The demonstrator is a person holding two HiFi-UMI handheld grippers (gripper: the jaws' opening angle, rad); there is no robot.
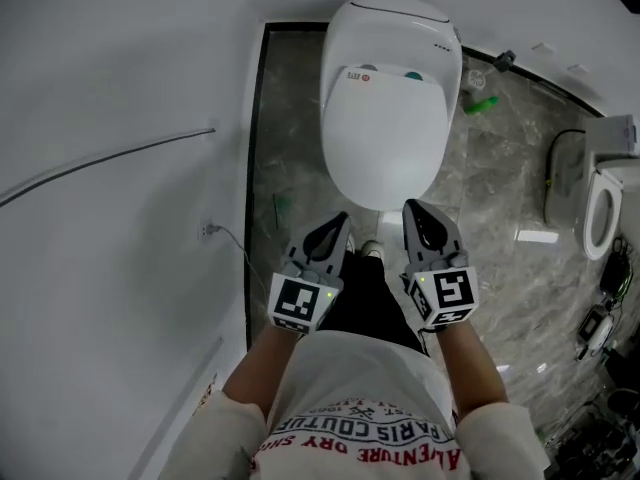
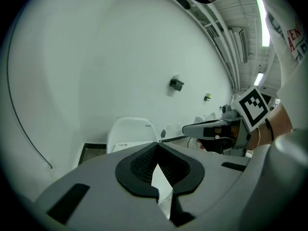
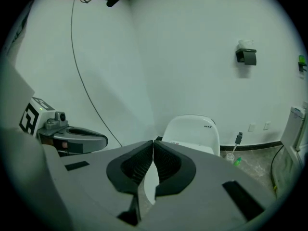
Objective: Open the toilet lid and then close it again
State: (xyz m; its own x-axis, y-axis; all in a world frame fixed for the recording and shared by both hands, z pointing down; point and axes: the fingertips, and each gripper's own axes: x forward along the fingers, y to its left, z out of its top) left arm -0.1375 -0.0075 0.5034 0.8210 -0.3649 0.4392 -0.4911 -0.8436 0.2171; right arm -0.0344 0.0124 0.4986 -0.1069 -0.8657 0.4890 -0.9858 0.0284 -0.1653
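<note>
Head view: left claw [image 1: 339,220], right claw [image 1: 411,208] clenched empty before closed toilet lid [image 1: 385,148]; green bottle [image 1: 481,104] beside.

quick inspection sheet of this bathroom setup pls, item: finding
surface: grey marble floor
job's things: toilet, lid down
clutter: green bottle on the floor right of the toilet
grippers: left gripper and right gripper both shut, empty, held before the toilet
cables: thin cable on the left wall; black cable at right
surroundings: white wall; second seat at right; paper holder on the back wall
</note>
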